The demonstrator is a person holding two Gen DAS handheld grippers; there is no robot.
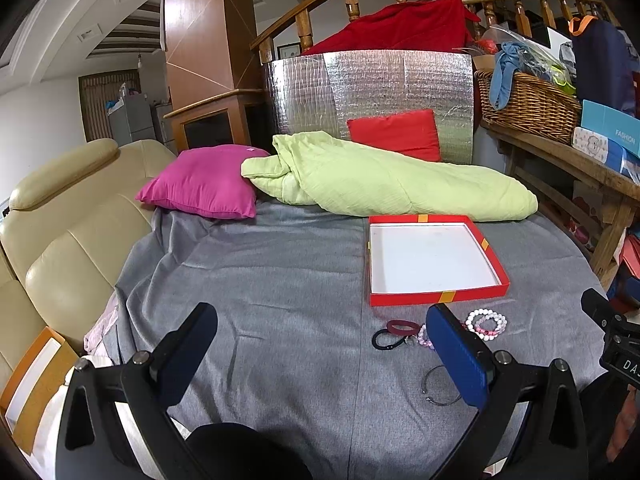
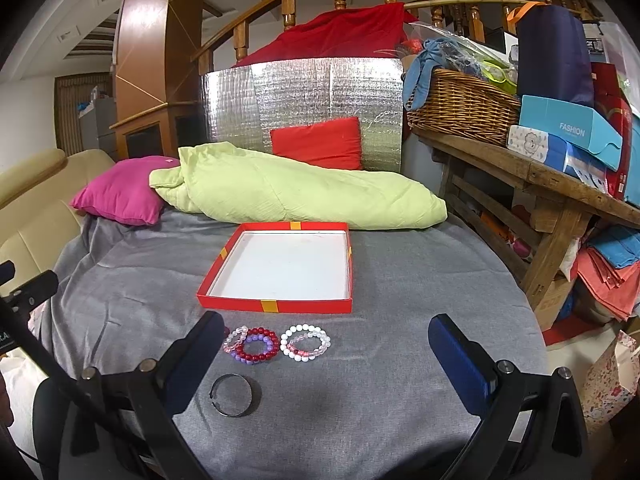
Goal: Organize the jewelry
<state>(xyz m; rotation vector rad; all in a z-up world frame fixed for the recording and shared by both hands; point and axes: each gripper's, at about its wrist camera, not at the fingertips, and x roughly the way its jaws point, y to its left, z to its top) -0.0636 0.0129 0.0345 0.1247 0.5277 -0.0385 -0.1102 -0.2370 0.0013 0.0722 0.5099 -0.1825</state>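
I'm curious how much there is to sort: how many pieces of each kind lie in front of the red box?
Bead bracelets: 6 (two overlapping heaps, so the count is approximate)
Metal bangle: 1
Elastic loops: 2
Total: 9
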